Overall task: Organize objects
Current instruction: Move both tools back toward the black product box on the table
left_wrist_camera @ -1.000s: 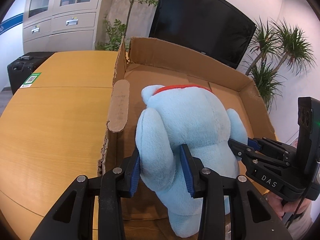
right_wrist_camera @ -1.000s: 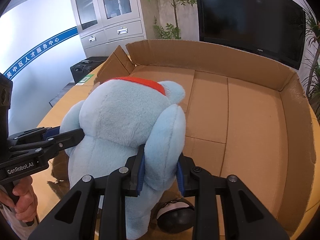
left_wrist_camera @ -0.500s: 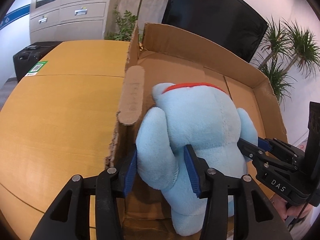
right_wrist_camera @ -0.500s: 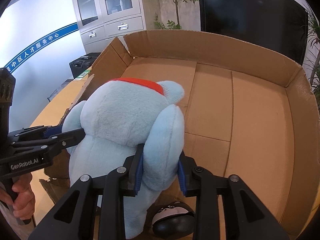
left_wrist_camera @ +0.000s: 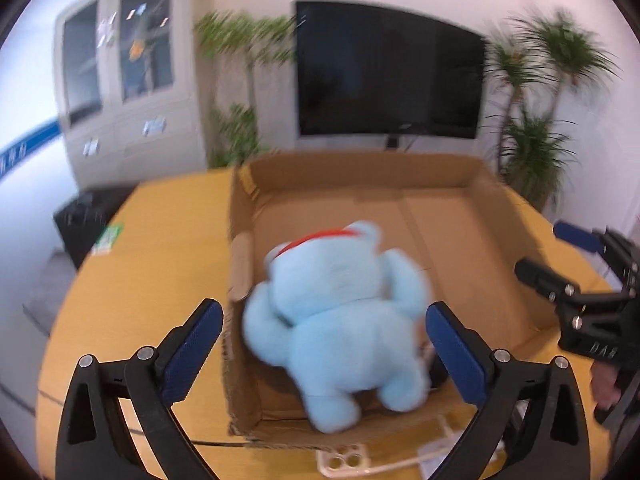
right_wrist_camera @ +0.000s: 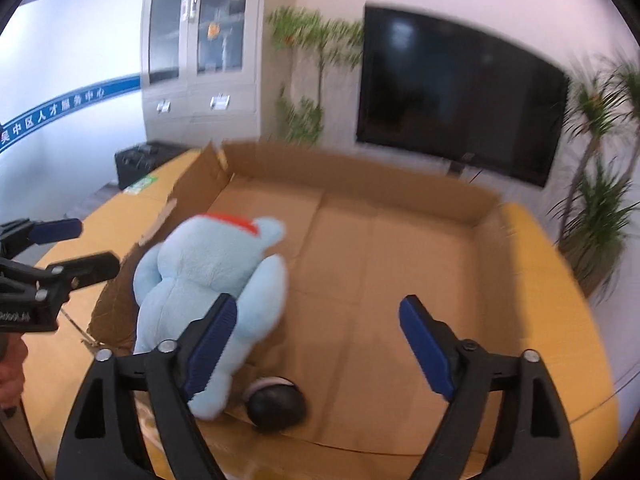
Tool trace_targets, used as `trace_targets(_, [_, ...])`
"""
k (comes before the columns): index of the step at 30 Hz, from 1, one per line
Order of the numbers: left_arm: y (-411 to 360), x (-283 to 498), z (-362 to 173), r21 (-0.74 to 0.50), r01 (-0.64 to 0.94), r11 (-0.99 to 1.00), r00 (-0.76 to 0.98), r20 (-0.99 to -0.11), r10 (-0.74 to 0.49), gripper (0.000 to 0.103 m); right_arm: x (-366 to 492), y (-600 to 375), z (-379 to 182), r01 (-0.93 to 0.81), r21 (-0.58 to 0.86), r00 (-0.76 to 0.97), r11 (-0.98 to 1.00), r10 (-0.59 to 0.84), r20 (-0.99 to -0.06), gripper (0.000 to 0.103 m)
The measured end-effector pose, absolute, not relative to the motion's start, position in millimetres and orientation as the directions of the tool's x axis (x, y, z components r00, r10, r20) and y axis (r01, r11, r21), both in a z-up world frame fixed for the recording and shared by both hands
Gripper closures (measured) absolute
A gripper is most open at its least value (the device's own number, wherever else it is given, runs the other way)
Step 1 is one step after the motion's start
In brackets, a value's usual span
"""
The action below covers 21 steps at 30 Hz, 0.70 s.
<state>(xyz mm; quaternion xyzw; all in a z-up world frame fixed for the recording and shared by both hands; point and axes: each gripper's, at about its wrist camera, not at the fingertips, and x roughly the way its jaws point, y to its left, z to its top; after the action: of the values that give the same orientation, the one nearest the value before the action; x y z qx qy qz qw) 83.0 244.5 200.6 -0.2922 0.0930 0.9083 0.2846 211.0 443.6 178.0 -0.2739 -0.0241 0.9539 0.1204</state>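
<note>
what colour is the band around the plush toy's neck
Red, against the light blue plush toy; the band shows best in the left wrist view.

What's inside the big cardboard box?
A blue plush toy lies in the cardboard box, with a black round thing beside its feet. Whatever is under the toy is hidden.

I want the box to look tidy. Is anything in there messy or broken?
The blue plush toy lies flopped face down in the cardboard box, crowded into its near left corner beside a black round toy. The box's left wall is torn and ragged, with a flap bent outward. Both claws are open and hold nothing.
</note>
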Motion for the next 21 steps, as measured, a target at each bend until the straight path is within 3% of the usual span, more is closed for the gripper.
trace_targets(2, [254, 120, 215, 0.018, -0.633, -0.774, -0.659, -0.538, 0.526, 0.000, 241, 452, 194, -0.243, -0.118, -0.838, -0.963, 0.270, -0.475, 0.015])
trace_targets(3, [258, 134, 218, 0.015, -0.657, -0.754, -0.646, -0.527, 0.553, 0.000, 260, 458, 202, -0.254, -0.099, -0.846, -0.962, 0.271, -0.459, 0.000])
trace_targets(8, [281, 189, 219, -0.064, -0.722, -0.689, -0.540, -0.570, 0.619, 0.000, 342, 496, 228, -0.323, 0.070, -0.896, -0.944, 0.281, -0.345, 0.001])
trace_targets(13, [303, 217, 189, -0.191, -0.720, -0.667, -0.384, -0.691, 0.613, 0.000, 381, 524, 223, -0.258, 0.157, -0.889, -0.953, 0.171, -0.425, 0.001])
trace_targets(21, [311, 259, 110, -0.399, -0.662, -0.635, -0.136, -0.769, 0.624, 0.000, 395, 550, 128, -0.237, 0.312, -0.796, -0.920, 0.000, -0.606, 0.001])
